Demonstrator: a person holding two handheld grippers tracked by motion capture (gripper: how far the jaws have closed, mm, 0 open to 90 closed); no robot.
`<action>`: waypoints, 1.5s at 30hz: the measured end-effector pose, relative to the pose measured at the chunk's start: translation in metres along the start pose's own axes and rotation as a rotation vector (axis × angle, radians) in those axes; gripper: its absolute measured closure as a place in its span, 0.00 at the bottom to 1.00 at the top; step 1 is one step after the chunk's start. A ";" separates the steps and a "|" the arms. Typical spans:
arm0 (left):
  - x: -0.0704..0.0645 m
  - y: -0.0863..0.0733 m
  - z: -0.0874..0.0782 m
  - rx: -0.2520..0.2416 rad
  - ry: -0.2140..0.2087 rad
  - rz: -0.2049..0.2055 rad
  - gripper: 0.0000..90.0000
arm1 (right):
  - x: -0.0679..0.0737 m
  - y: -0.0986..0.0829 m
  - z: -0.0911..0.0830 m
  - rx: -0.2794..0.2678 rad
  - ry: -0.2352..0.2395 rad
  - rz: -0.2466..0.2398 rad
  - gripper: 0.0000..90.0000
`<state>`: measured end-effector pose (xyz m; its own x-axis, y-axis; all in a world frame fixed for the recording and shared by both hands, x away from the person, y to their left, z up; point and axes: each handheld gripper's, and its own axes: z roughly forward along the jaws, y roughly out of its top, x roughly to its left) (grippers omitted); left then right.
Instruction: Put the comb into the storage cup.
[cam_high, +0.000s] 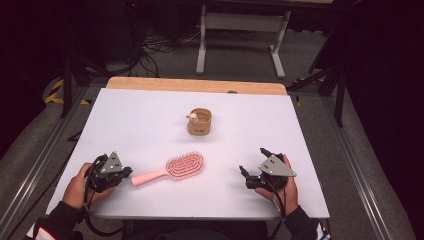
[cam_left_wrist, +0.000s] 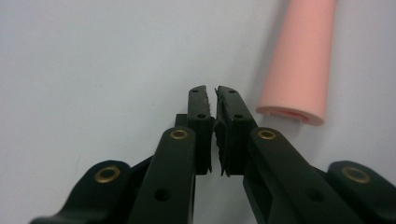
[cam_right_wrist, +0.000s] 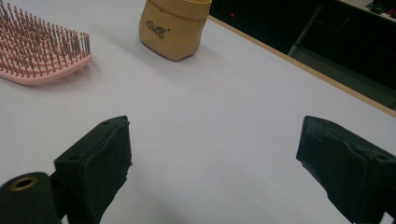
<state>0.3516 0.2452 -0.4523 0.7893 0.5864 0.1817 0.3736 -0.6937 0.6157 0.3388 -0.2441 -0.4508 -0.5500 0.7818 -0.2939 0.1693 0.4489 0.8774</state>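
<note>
A pink hairbrush (cam_high: 175, 168) lies bristles-up in the middle of the white table (cam_high: 150, 120), its handle pointing toward the left. My left gripper (cam_high: 127, 172) rests near the table's front left, shut with nothing between its jaws, its tip just short of the handle end (cam_left_wrist: 294, 70). At the front right my right gripper (cam_high: 252, 167) stands wide open and empty, a hand's width from the brush head (cam_right_wrist: 37, 51). A small tan pouch (cam_high: 199, 121) stands upright behind the brush, and it also appears as the tan pouch (cam_right_wrist: 175, 28) ahead of the right jaws.
The table's wooden far edge (cam_high: 195, 85) borders a dark floor with a white desk frame (cam_high: 240, 30) and cables beyond. Metal rails run along both sides of the table. A person's hands hold both grippers at the front edge.
</note>
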 end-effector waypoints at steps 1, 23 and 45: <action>0.001 0.001 -0.003 -0.017 0.001 -0.006 0.92 | 0.000 0.000 0.000 0.000 0.005 -0.002 0.11; -0.006 0.031 -0.004 -0.098 -0.065 -0.007 0.30 | 0.001 -0.001 0.004 0.011 0.019 0.002 0.11; -0.017 0.081 0.039 0.089 -0.196 0.079 0.22 | -0.004 -0.002 0.003 0.006 -0.017 0.040 0.11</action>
<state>0.3878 0.1629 -0.4355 0.8940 0.4426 0.0692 0.3417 -0.7736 0.5337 0.3430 -0.2466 -0.4523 -0.5285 0.8065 -0.2650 0.1957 0.4195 0.8864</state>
